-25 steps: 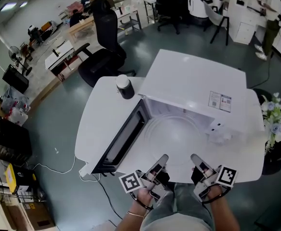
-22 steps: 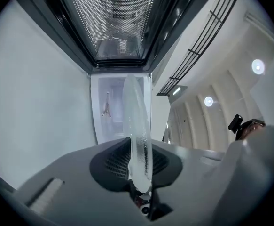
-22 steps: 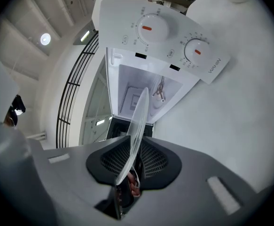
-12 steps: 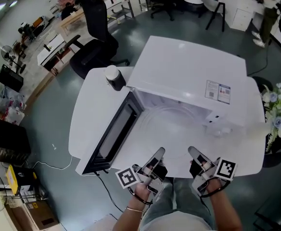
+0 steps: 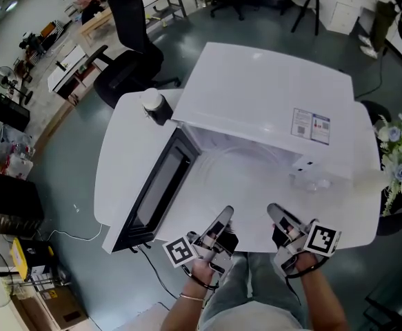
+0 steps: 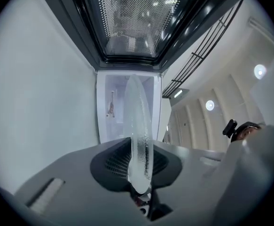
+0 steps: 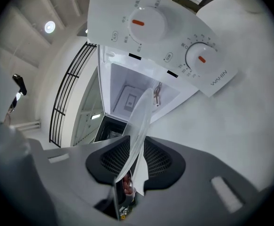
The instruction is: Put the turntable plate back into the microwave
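Note:
The clear glass turntable plate (image 5: 245, 185) hangs roughly level in front of the open white microwave (image 5: 269, 95), its far rim at the cavity mouth. My left gripper (image 5: 221, 221) is shut on the plate's near left rim, and my right gripper (image 5: 276, 216) is shut on the near right rim. In the left gripper view the plate's edge (image 6: 139, 126) stands between the pads of that gripper (image 6: 139, 161), with the cavity (image 6: 113, 107) behind and the door (image 6: 137, 18) above. In the right gripper view the rim (image 7: 140, 119) runs between the pads of that gripper (image 7: 137, 166), below the control panel (image 7: 151, 27).
The microwave door (image 5: 156, 192) is swung open to the left. A black cylinder with a white lid (image 5: 154, 106) stands on the white table (image 5: 121, 157) behind the door. A small clear object (image 5: 311, 181) lies at the right. Flowers (image 5: 400, 164) and an office chair (image 5: 128, 43) stand off the table.
The head view has shifted, so the microwave now sits further up and left in it. Both grippers keep hold of the plate, and the left one is slightly lower.

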The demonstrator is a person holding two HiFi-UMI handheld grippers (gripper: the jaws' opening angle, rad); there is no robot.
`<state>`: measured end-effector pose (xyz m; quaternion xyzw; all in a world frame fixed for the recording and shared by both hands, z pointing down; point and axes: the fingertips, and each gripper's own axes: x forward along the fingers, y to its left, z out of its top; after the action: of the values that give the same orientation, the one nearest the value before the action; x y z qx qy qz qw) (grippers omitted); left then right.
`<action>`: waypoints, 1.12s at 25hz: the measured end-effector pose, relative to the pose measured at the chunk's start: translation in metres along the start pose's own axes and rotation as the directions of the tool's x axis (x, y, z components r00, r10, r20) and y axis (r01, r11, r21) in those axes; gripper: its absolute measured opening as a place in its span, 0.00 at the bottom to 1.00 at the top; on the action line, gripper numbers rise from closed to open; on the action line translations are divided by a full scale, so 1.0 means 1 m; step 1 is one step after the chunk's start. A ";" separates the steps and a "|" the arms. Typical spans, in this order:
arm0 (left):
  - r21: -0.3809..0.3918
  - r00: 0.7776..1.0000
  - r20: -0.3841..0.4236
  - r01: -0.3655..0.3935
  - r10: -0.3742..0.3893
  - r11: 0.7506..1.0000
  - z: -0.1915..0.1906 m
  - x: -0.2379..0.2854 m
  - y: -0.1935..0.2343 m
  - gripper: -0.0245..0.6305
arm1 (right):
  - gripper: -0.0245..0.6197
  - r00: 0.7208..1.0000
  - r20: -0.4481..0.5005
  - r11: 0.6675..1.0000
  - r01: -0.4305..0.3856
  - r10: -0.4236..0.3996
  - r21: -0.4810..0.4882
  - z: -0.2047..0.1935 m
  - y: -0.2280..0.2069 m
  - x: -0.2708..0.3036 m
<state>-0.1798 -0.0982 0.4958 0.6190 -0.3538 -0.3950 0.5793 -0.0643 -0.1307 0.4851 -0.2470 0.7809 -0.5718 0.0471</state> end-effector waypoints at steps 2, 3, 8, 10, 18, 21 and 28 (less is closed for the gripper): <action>-0.003 1.000 0.002 0.001 -0.001 1.000 0.001 0.001 0.001 0.09 | 0.16 1.000 -0.001 1.000 0.006 -0.006 -0.012 0.001 0.001 0.001; -0.004 1.000 0.002 0.002 -0.002 1.000 0.001 0.001 0.002 0.09 | 0.16 1.000 -0.002 1.000 0.013 -0.013 -0.015 0.001 0.001 0.001; -0.003 1.000 0.002 0.004 -0.004 1.000 0.004 0.005 0.004 0.09 | 0.20 0.999 0.002 0.998 0.040 -0.040 -0.049 0.003 0.001 -0.001; 0.001 1.000 0.005 0.005 -0.005 1.000 0.007 0.006 0.004 0.09 | 0.20 0.999 0.014 0.997 0.053 -0.052 -0.051 0.005 0.000 -0.006; 0.010 1.000 0.014 0.009 -0.009 1.000 0.014 0.009 0.007 0.09 | 0.20 0.971 0.091 0.960 0.232 -0.220 -0.159 0.012 -0.017 -0.032; 0.012 1.000 0.012 0.004 -0.004 1.000 0.016 0.010 0.009 0.09 | 0.20 0.929 0.145 0.884 0.368 -0.340 -0.287 0.014 -0.024 -0.042; 0.016 1.000 0.020 0.004 -0.004 1.000 0.016 0.016 0.010 0.09 | 0.18 0.840 0.281 0.742 0.542 -0.464 -0.396 0.021 -0.032 -0.057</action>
<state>-0.1874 -0.1200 0.5045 0.6201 -0.3616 -0.3996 0.5701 0.0040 -0.1312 0.4953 -0.4989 0.7906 -0.3391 -0.1051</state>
